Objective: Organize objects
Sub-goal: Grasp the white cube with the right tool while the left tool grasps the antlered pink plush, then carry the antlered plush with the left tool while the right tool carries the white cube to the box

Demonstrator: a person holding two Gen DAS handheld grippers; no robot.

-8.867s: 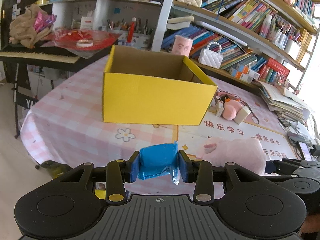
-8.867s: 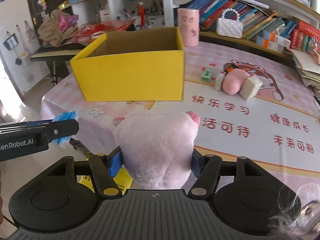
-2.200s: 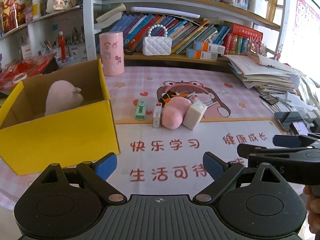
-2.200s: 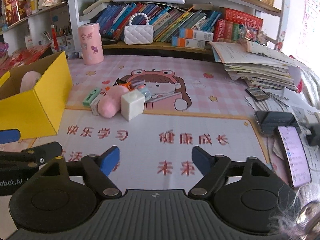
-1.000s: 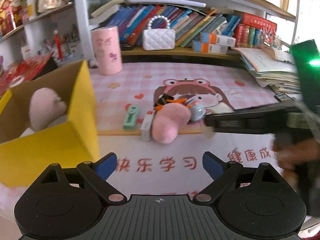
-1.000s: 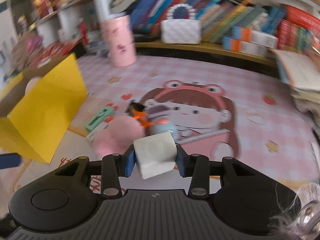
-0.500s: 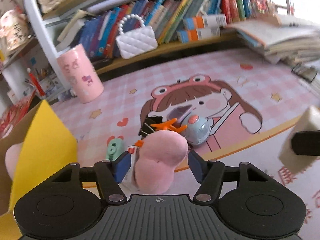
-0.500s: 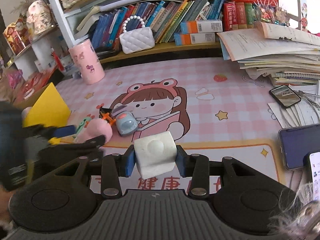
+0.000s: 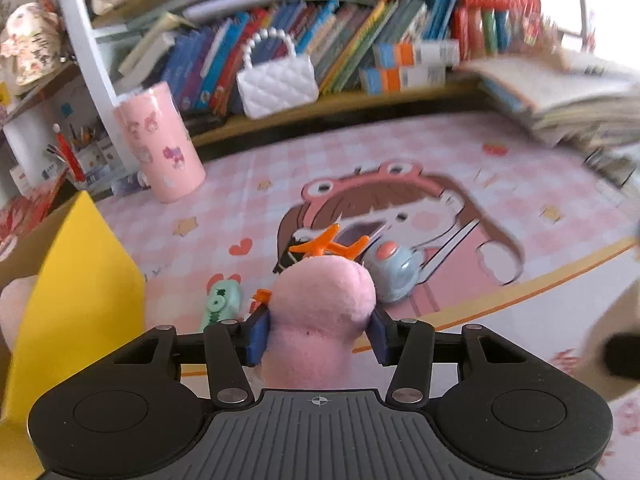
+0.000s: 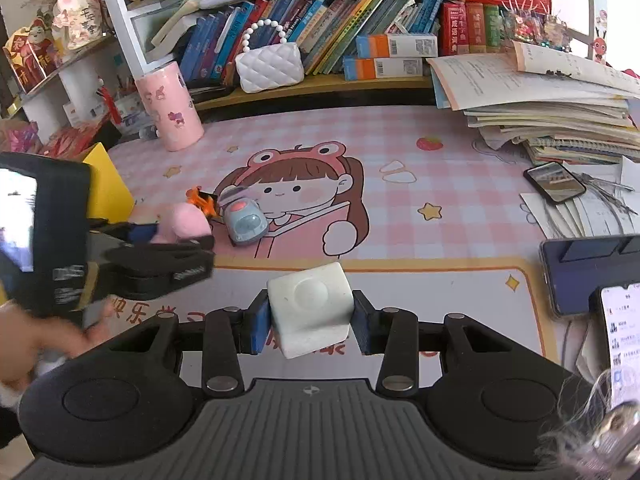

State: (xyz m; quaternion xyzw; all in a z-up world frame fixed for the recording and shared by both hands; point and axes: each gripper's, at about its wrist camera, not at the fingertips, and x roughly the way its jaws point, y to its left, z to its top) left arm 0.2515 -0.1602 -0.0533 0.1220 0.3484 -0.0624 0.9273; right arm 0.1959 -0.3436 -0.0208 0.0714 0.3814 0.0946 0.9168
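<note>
A pink plush toy (image 9: 320, 308) lies on the cartoon table mat, and my left gripper (image 9: 318, 338) has its jaws closing on it, blue pads touching both sides. The right wrist view shows that left gripper (image 10: 176, 236) around the pink plush toy (image 10: 186, 218). My right gripper (image 10: 310, 328) is shut on a white cube (image 10: 310, 310), held above the mat's near part. The yellow box (image 9: 76, 280) stands at the left with another pink plush (image 9: 16, 308) inside.
Behind the plush lie a grey-blue toy car (image 9: 394, 276), an orange plastic piece (image 9: 328, 246) and a green toy (image 9: 222, 298). A pink cup (image 10: 170, 108) and white handbag (image 10: 268, 64) stand at the back. Papers (image 10: 552, 112) and phones (image 10: 554, 182) fill the right.
My left gripper went forward to the pink plush and its wide-open jaws closed around it. The right gripper drew back from the pile, still holding the white cube.
</note>
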